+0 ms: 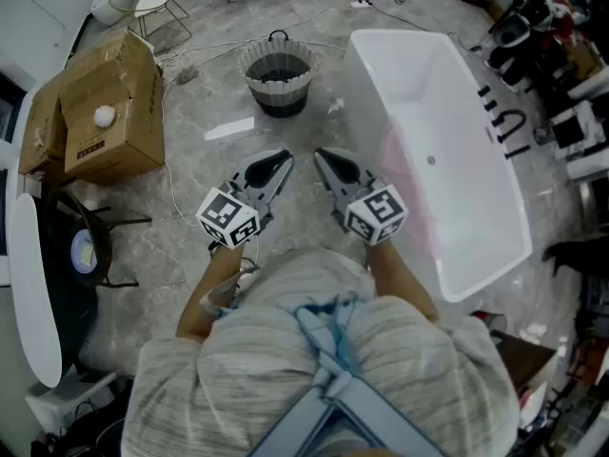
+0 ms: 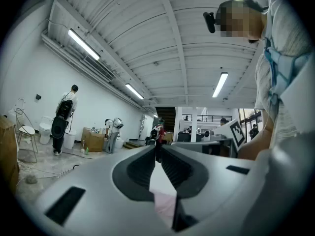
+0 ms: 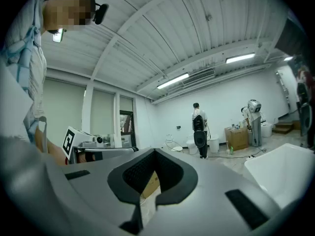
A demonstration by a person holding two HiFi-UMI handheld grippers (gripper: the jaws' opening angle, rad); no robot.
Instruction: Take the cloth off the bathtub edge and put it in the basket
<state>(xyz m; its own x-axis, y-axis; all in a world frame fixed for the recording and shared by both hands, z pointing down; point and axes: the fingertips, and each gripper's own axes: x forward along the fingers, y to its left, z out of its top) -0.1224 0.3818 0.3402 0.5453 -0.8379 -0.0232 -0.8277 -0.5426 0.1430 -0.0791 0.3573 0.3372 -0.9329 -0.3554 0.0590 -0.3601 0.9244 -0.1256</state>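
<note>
The cloth (image 1: pixel 411 184) is pale pink and hangs over the near long edge of the bathtub (image 1: pixel 447 112), just to the right of my right claw (image 1: pixel 320 156) and beside its marker cube – not touching it, as far as I can tell. The tub is white and otherwise bare inside, and it runs away along that claw's right side; in the right gripper view its rim (image 3: pixel 283 173) shows low on the right.

The basket (image 1: pixel 303 82), round with a ruffled wall, stands straight ahead of both claw tips, well apart from them. My left claw (image 1: pixel 284 158) sits just beside the right one, the two tips angled towards each other. Both are closed with nothing gripped: the left gripper view shows its jaws (image 2: pixel 157 149) drawn together to a thin slit, and the right gripper view shows its jaws (image 3: pixel 150 154) fully shut.

The floor (image 1: pixel 205 184) under the claws is grey mottled stone with a loose cable across it. A cardboard box (image 1: pixel 109 103) lies well off to the left of the left claw. The room is a big white-walled hall – ribbed ceiling, strip lights (image 2: pixel 83 44), a person (image 3: pixel 199 132) standing far ahead of the right claw
</note>
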